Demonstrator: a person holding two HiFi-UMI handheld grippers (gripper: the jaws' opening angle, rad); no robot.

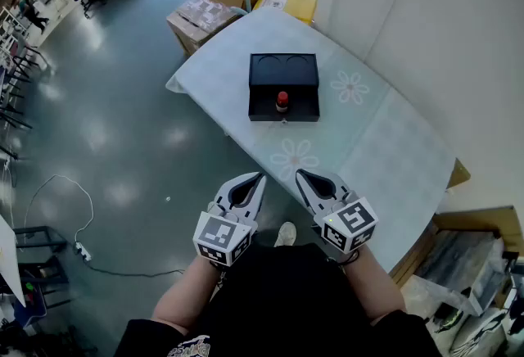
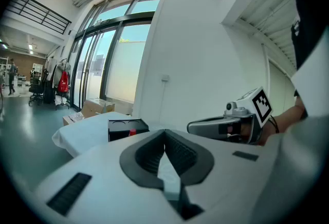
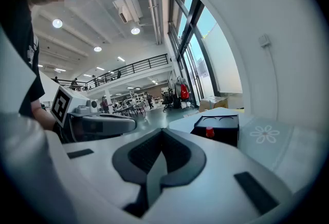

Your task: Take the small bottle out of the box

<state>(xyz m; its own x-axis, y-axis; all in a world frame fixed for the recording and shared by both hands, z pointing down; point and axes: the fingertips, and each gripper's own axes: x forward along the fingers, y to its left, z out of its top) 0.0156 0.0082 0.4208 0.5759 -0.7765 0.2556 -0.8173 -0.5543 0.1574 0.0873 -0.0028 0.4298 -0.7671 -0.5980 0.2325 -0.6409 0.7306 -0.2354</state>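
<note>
Hovering low in frame, left gripper and right gripper are idling closed, empty, apparently staged toward the small bottle in the box.

The head view looks steeply down from high above; the worktop lies well off toward 12 o'clock. The gripper views ride the left hand-held gripper and right hand-held gripper, facing level (from afar) at the box all three share.
</note>
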